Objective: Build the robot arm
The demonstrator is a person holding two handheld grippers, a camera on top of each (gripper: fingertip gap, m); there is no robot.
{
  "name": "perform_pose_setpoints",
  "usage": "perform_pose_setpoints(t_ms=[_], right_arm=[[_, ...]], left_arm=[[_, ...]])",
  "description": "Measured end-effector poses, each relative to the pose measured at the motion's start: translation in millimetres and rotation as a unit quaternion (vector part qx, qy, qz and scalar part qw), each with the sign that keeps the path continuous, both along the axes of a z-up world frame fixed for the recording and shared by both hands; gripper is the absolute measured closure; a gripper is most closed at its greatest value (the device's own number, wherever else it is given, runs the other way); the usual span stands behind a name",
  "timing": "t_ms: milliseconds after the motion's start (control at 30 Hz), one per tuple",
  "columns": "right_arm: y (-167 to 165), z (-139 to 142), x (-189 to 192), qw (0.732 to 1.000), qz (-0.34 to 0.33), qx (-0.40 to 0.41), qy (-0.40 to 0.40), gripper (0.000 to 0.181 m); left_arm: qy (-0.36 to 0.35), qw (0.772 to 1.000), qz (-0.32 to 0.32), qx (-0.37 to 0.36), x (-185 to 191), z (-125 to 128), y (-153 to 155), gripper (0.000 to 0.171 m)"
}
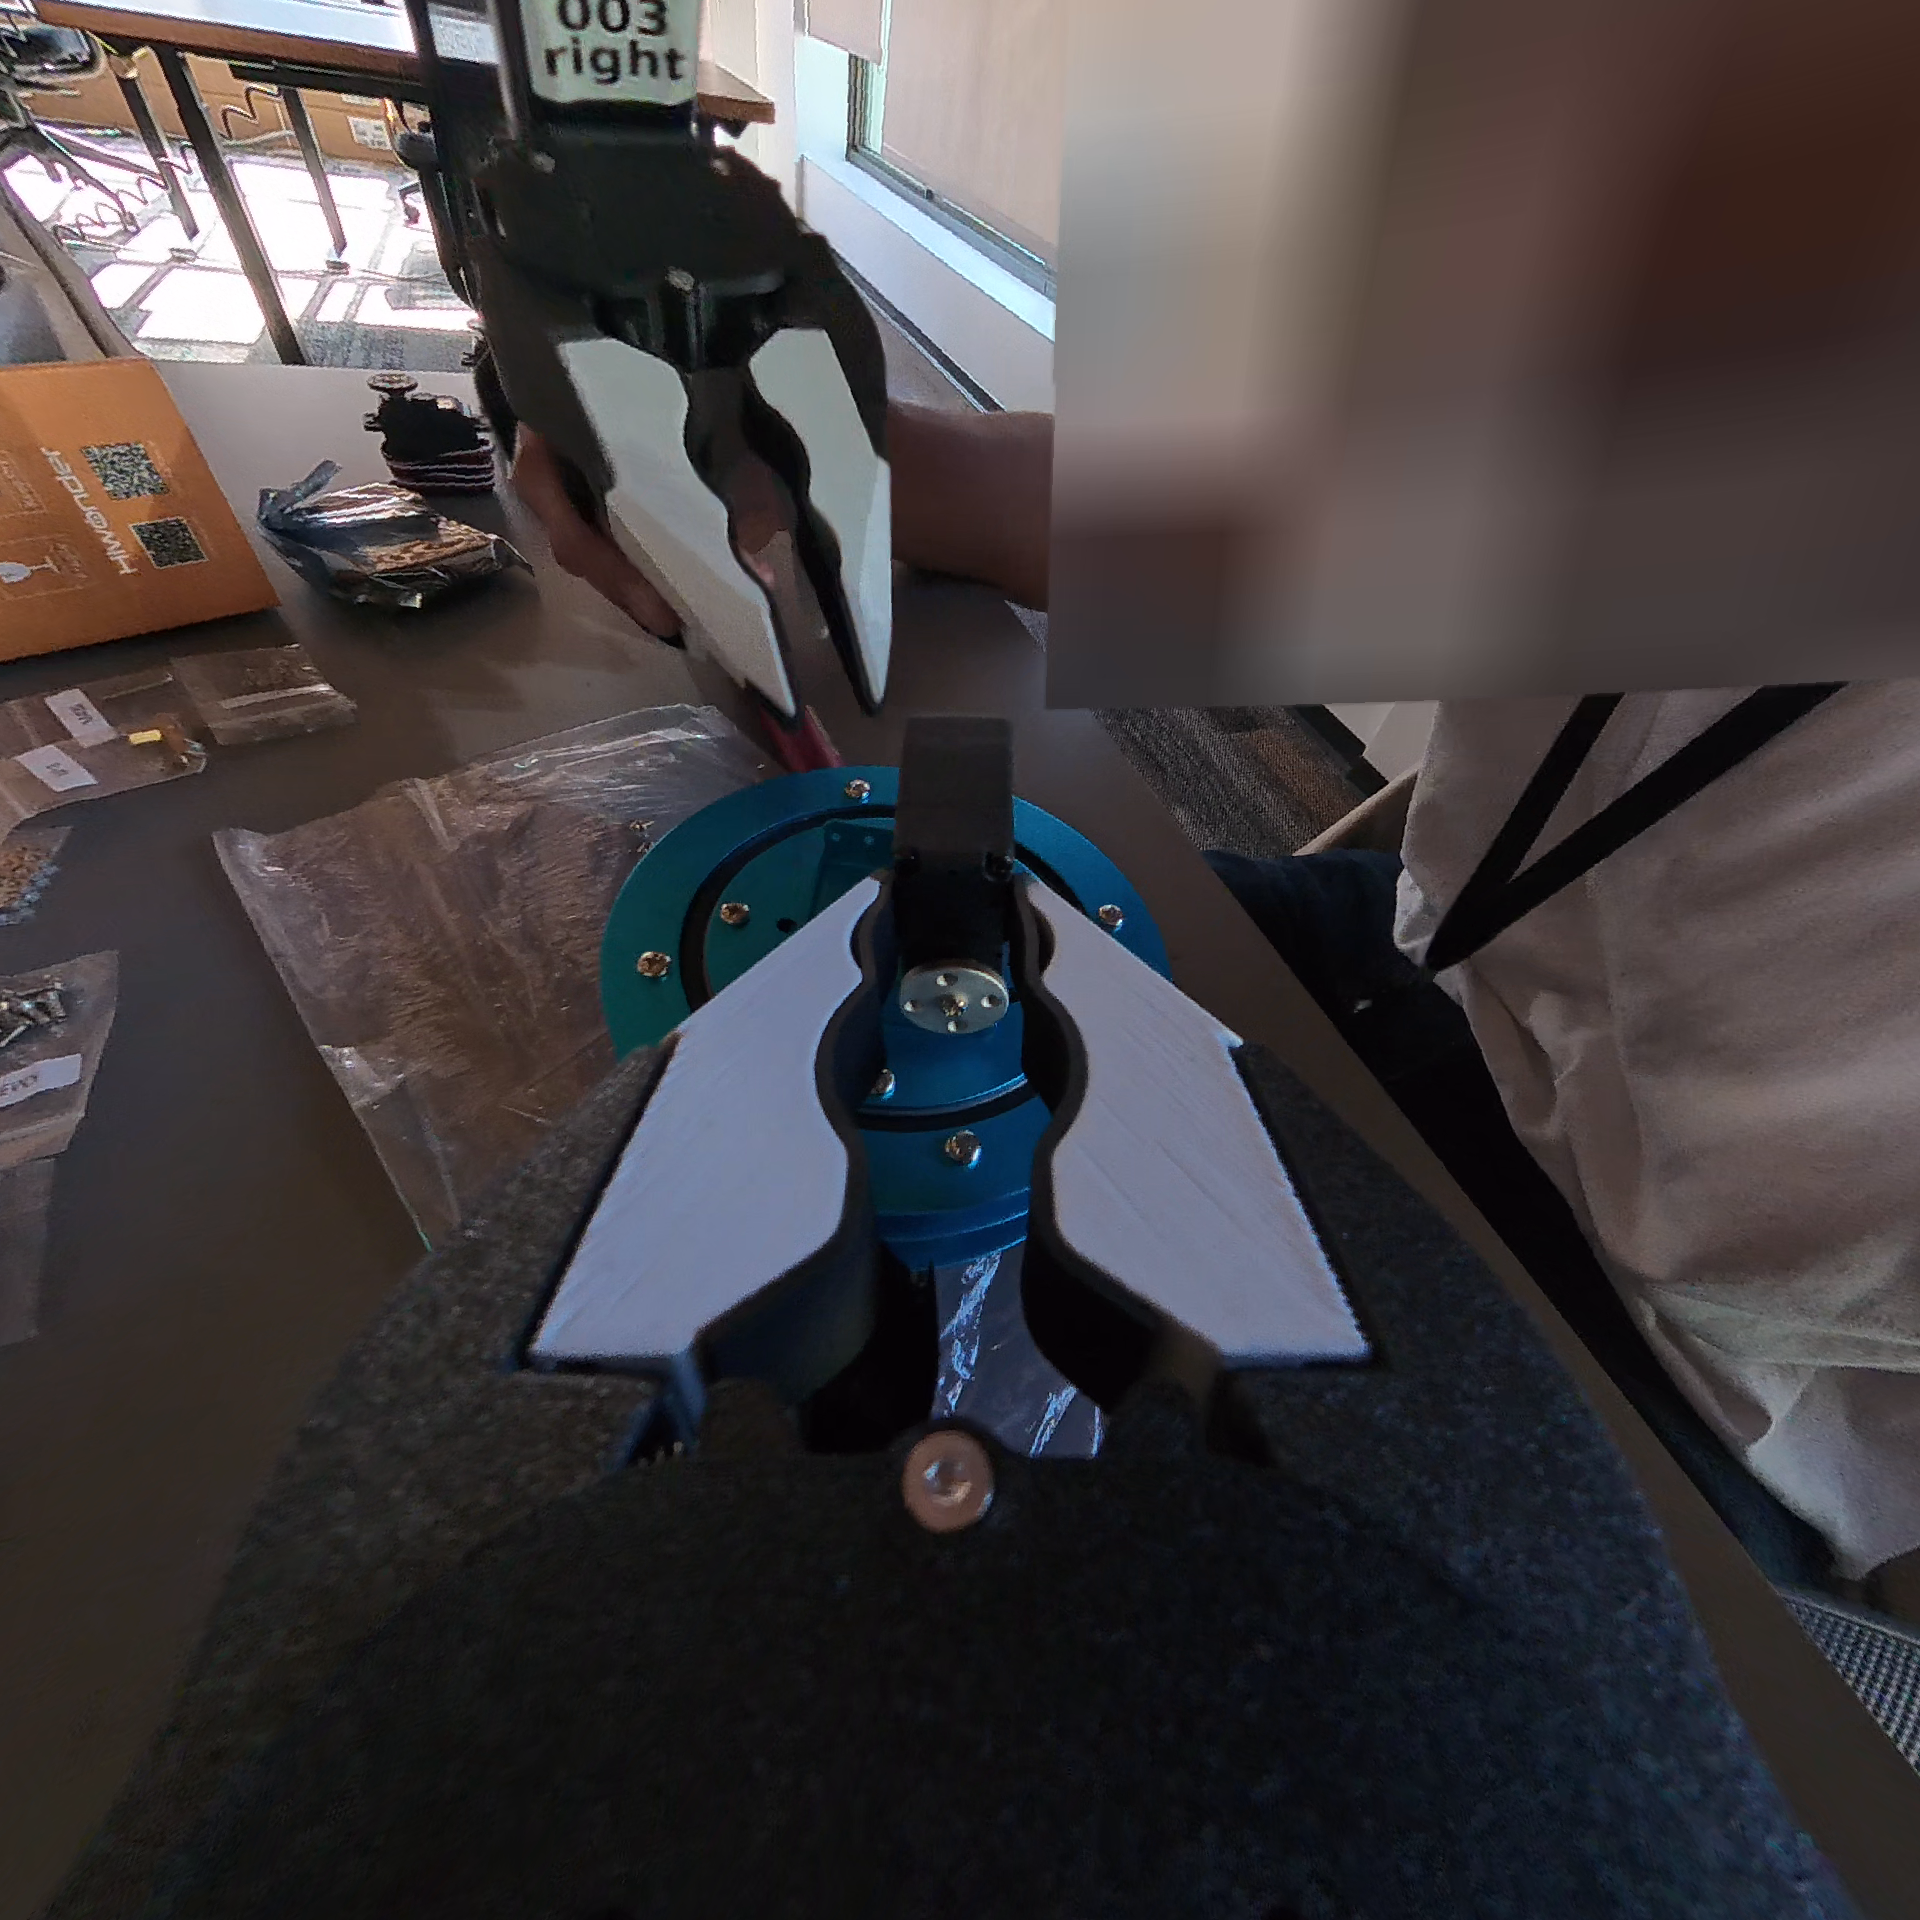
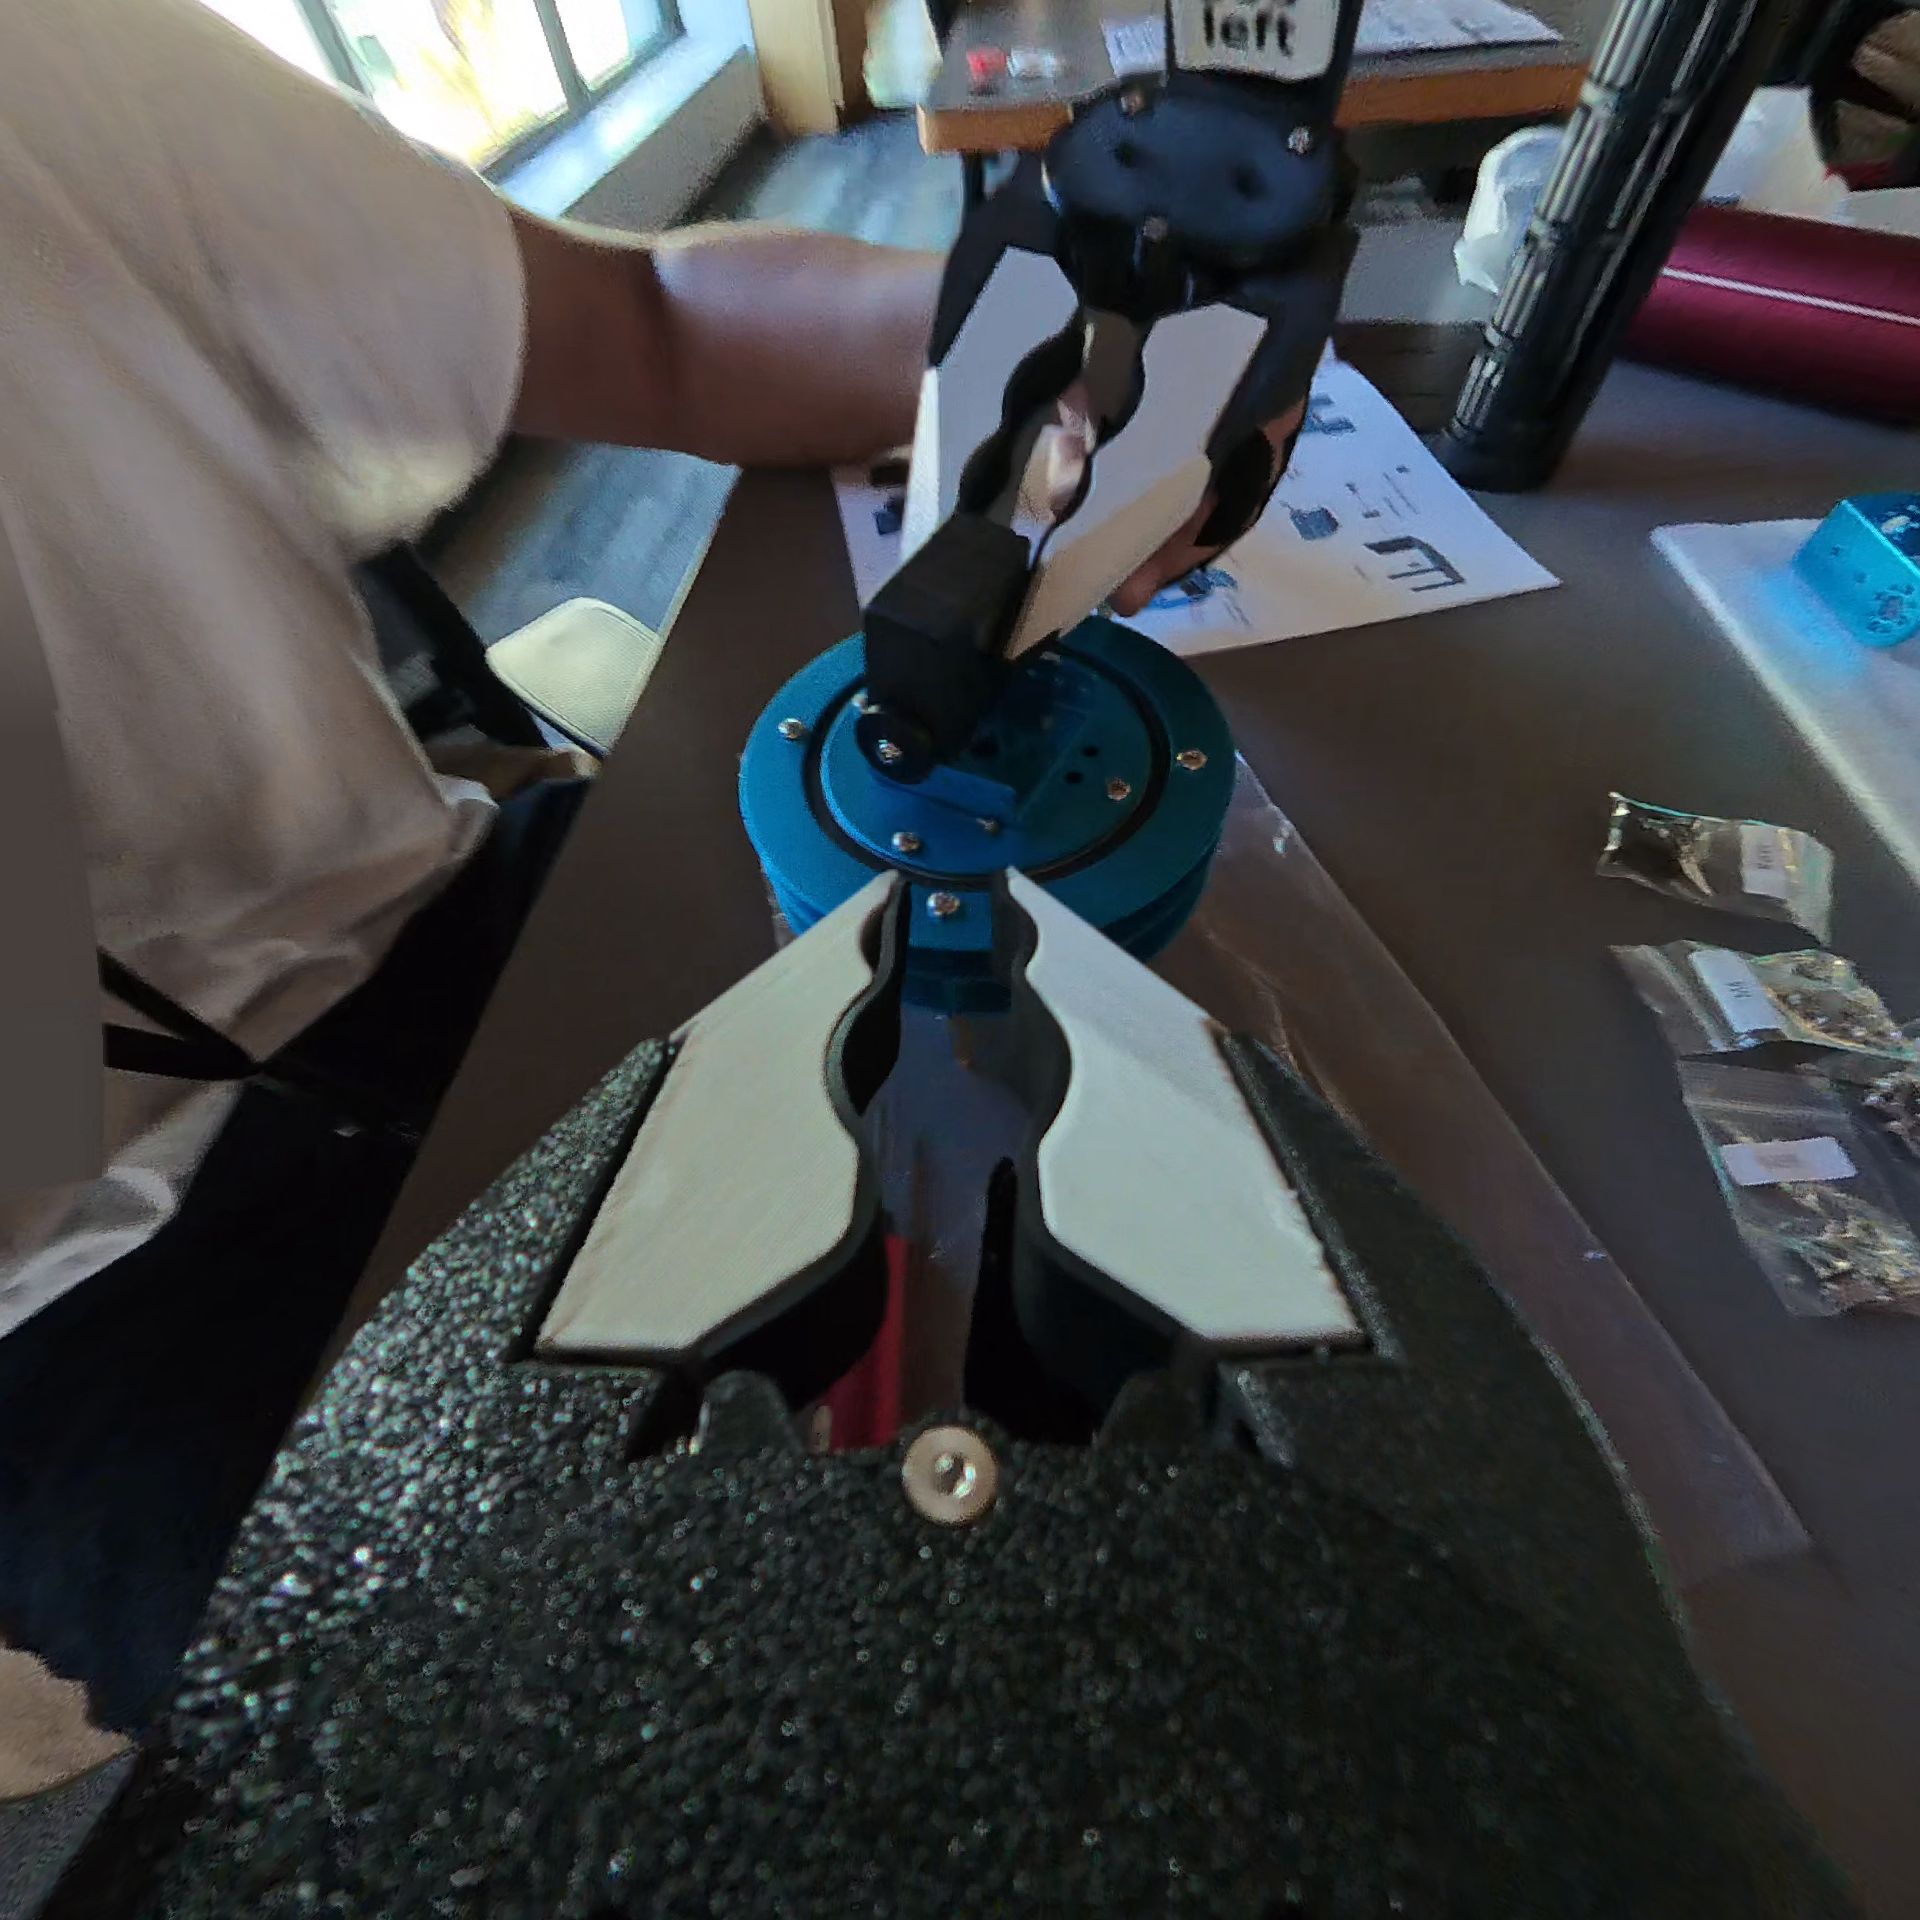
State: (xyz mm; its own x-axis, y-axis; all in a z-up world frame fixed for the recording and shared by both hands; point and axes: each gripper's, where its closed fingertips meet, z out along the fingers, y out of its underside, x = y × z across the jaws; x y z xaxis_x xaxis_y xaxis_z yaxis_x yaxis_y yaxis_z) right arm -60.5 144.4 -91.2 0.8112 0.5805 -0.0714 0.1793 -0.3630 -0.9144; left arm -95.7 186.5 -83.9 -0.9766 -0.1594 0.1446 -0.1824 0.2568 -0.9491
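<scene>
A blue round metal base (image 1: 665,935) with small screws stands on the dark table near its edge, also in the right wrist view (image 2: 1184,831). A black servo (image 1: 951,790) with a brass horn stands in a blue bracket on top of it. My left gripper (image 1: 953,888) is shut on the servo from above; it also shows in the right wrist view (image 2: 1003,634), gripping the servo (image 2: 930,634). My right gripper (image 2: 951,883) is shut on a red-handled tool (image 2: 868,1382), its tips close to the base's near rim. It shows in the left wrist view (image 1: 831,712), with the tool (image 1: 795,732) just behind the base.
An orange cardboard box (image 1: 94,499), bags of small hardware (image 1: 260,686) (image 2: 1714,862) and a clear plastic sheet (image 1: 436,914) lie on the table. A printed sheet (image 2: 1351,540) and a blue part (image 2: 1870,582) lie farther off. A person in a light shirt (image 2: 208,520) sits at the table edge. Across from one pair of fingers to the other is roughly 7 cm.
</scene>
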Motion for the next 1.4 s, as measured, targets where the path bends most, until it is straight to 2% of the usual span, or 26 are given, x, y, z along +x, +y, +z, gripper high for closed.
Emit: perform_pose_setpoints(t_ms=[67, 233, 400, 533, 667, 833, 1033, 1400], right_arm=[[10.0, -7.0, -3.2, 1.0, -0.007, -0.018, -0.022, 0.169], [26.6, -14.8, -5.5, 0.997, -0.026, -0.066, -0.01, 0.173], [25.0, -14.8, -9.7, 0.993, -0.046, -0.101, -0.035, 0.17], [28.8, -16.4, -9.2, 0.986, -0.099, -0.109, -0.079, 0.173], [28.5, -16.7, -9.7, 0.98, -0.13, -0.126, -0.076, 0.173], [25.9, -16.8, -23.1, 0.976, -0.157, -0.123, -0.082, 0.181], [26.9, -16.5, -20.1, 0.966, -0.21, -0.123, -0.087, 0.177], [19.6, -8.3, -32.2, 0.968, -0.228, -0.091, -0.048, 0.173]], left_arm=[[-0.001, 1.0, 0.001, 0.002, -0.1, -0.1, 0.2, 0.152], [-0.003, 1.0, 0.002, 0.002, -0.4, -0.1, 0.4, 0.152], [-0.005, 1.0, 0.001, 0.001, -0.4, -0.1, 0.2, 0.152], [-0.012, 1.0, 0.005, 0.006, -0.6, -0.4, 1.6, 0.151], [-0.014, 1.0, 0.005, 0.009, -1.3, -0.4, 1.5, 0.151], [-0.026, 0.999, 0.008, 0.018, -2.3, -0.6, 0.3, 0.151], [-0.03, 0.999, 0.01, 0.021, -2.3, -0.6, 1.3, 0.151], [-0.026, 1.0, 0.009, 0.014, -2.6, -0.5, 1.0, 0.151]])
